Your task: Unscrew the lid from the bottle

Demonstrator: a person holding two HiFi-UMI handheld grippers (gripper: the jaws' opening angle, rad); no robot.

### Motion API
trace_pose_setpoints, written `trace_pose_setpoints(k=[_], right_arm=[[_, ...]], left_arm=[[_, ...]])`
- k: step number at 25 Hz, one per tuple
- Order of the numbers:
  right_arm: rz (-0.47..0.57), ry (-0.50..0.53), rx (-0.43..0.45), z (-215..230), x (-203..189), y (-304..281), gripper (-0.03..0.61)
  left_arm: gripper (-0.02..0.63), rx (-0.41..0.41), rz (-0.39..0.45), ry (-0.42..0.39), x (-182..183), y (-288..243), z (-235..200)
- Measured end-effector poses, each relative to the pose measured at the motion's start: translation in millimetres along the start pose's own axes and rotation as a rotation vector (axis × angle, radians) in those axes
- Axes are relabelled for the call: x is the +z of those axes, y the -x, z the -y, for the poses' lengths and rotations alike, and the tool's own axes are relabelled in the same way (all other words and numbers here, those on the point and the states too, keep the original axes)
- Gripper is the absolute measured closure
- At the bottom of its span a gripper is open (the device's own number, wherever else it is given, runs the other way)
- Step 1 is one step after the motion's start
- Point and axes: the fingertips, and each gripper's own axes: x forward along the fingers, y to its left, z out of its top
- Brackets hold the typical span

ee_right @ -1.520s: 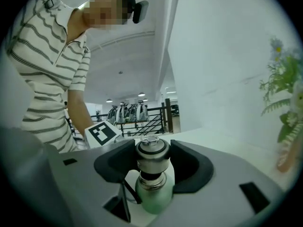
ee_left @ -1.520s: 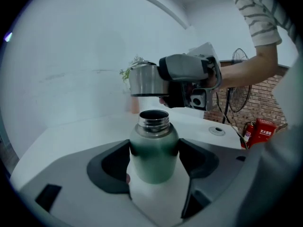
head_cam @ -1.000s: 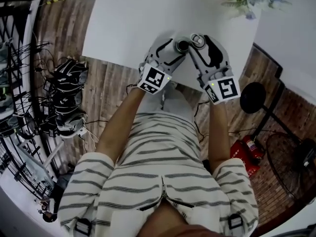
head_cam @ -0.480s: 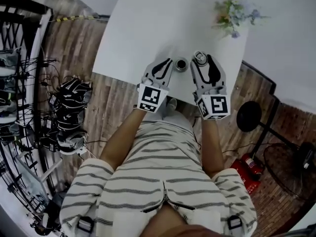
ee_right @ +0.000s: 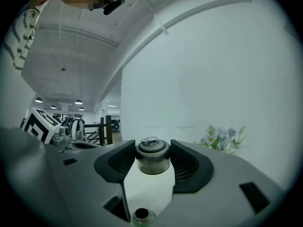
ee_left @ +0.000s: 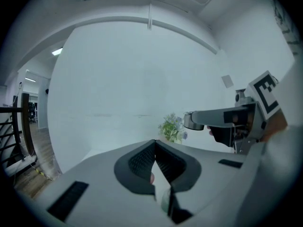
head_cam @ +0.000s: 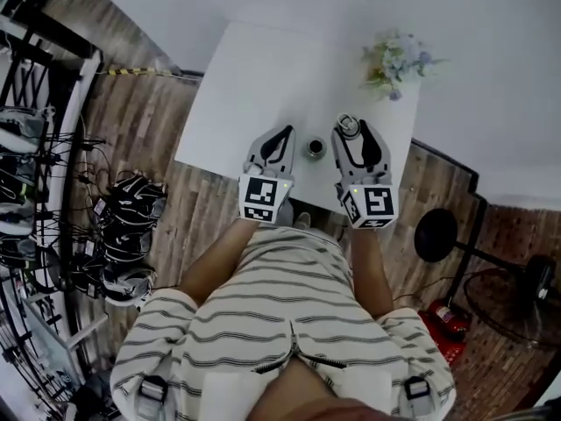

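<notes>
Quick headcount: two grippers, the left gripper [head_cam: 282, 132] and the right gripper [head_cam: 349, 130]. One lid [ee_right: 152, 157], one bottle [head_cam: 316, 148], one bunch of flowers [head_cam: 394, 62], one white table [head_cam: 254, 86], one person [head_cam: 289, 323]. That's everything I can count.

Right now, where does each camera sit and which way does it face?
Head view: on the person's head, steeply down at table, bottle; shows striped torso, forearms, left gripper, right gripper.
Left gripper view: on the left gripper, about level toward the wall; own jaws just closed, empty.
Right gripper view: on the right gripper, level toward the wall; own jaws clamp the lid, bottle below.
Shared: gripper views both show the flowers and each other's gripper.
</notes>
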Motion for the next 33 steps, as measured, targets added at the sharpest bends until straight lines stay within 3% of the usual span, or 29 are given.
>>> trace_pose_setpoints(k=[12, 20, 33], right_arm=[[0.016, 0.011, -0.020, -6, 25, -2, 0.341], [0.033, 0.023, -0.030, 3, 33, -5, 0.341], [0.029, 0.025, -0.031, 12, 30, 0, 0.341]], left_arm=[[0.615, 0.005, 0.072, -0.016, 46, 16, -3], [0.615, 0.048, 0.087, -0.024, 52, 12, -13], [0.615, 0.050, 0.104, -0.025, 57, 9, 0]])
